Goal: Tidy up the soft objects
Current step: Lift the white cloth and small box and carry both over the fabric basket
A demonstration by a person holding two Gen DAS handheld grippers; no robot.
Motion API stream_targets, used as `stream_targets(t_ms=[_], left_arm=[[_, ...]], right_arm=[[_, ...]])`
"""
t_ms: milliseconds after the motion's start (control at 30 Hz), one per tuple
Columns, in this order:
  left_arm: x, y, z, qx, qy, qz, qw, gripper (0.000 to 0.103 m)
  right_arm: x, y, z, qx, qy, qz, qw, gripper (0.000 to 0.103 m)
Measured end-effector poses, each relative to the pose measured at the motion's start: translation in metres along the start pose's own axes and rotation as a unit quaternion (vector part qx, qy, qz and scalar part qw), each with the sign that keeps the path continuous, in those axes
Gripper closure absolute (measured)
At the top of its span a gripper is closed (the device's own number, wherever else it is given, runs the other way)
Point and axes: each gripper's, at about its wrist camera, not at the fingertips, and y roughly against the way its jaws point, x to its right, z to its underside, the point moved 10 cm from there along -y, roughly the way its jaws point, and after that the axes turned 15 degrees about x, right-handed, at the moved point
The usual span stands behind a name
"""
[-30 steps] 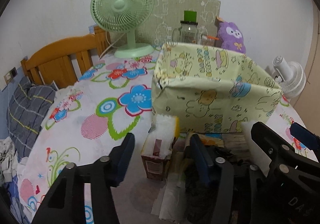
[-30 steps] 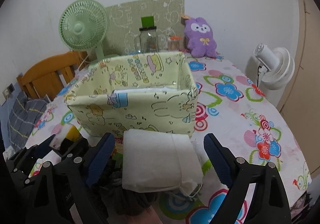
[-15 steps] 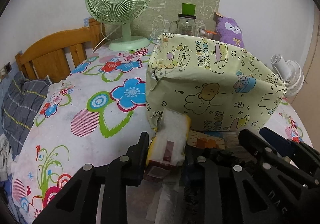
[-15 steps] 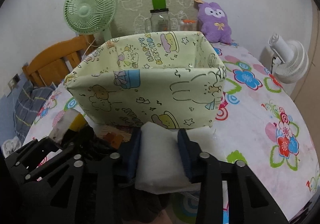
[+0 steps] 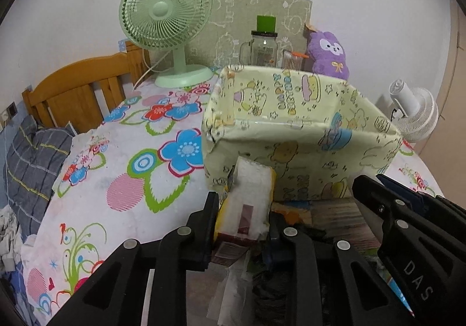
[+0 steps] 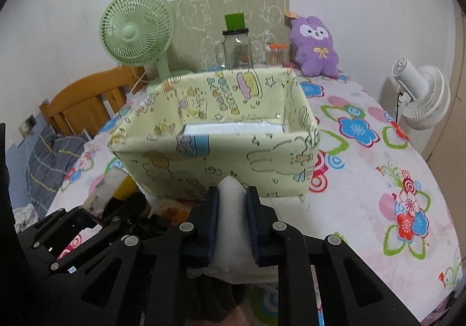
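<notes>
A pale yellow cartoon-print fabric box [image 5: 297, 133] stands open on the flowered table; it also shows in the right wrist view [image 6: 221, 128]. My left gripper [image 5: 243, 209] is shut on a yellow and white tissue pack [image 5: 250, 200], held just in front of the box's near left corner. My right gripper [image 6: 232, 203] is shut on a folded white cloth [image 6: 231, 227], pinched upright in front of the box's near wall. The inside of the box looks empty. The tissue pack shows at the left in the right wrist view [image 6: 113, 180].
A green fan [image 5: 167, 20], a glass jar [image 5: 263, 47] and a purple plush [image 5: 329, 53] stand at the back. A white fan [image 6: 422, 98] stands at the right. A wooden chair [image 5: 78, 93] is at the left. Dark clutter [image 5: 320, 215] lies before the box.
Both grippers have closed, the left on the tissue pack and the right on the white cloth. Both have since lifted their items a little toward the box.
</notes>
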Motion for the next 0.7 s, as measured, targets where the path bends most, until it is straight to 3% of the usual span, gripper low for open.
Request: stream_targets(t_ms=[700], left_arm=[[0.017, 0.041, -0.058, 0.050, -0.008, 0.010, 0.9987, 0.078]], right_arm=[[0.005, 0.049, -0.061, 0.061, -0.008, -0.008, 0.998, 0.082]])
